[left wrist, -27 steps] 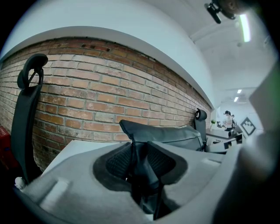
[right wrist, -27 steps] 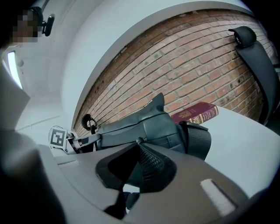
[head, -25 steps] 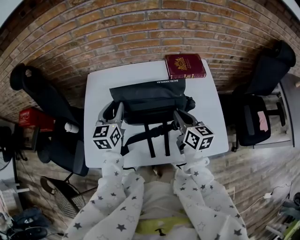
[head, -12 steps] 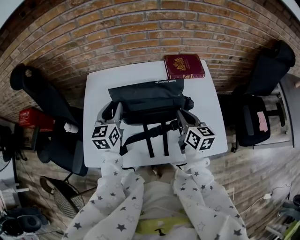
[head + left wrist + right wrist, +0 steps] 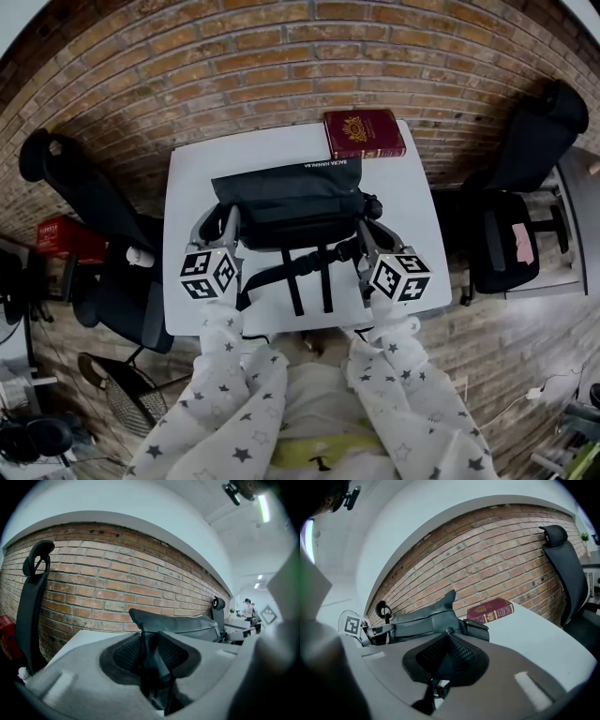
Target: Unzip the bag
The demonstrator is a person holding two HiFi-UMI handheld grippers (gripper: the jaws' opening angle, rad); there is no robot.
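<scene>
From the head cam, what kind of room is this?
Probably an office or lab workspace: a small white table by a brick wall, with black office chairs on both sides.

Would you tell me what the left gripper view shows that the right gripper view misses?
Only the left gripper view shows the inside of the left tongs, shut on a fold of the dark grey fabric bag, and a person. Only the right gripper view shows the dark red hardcover book and the left gripper's marker cube. Both show the bag, the red brick wall and the white table.
</scene>
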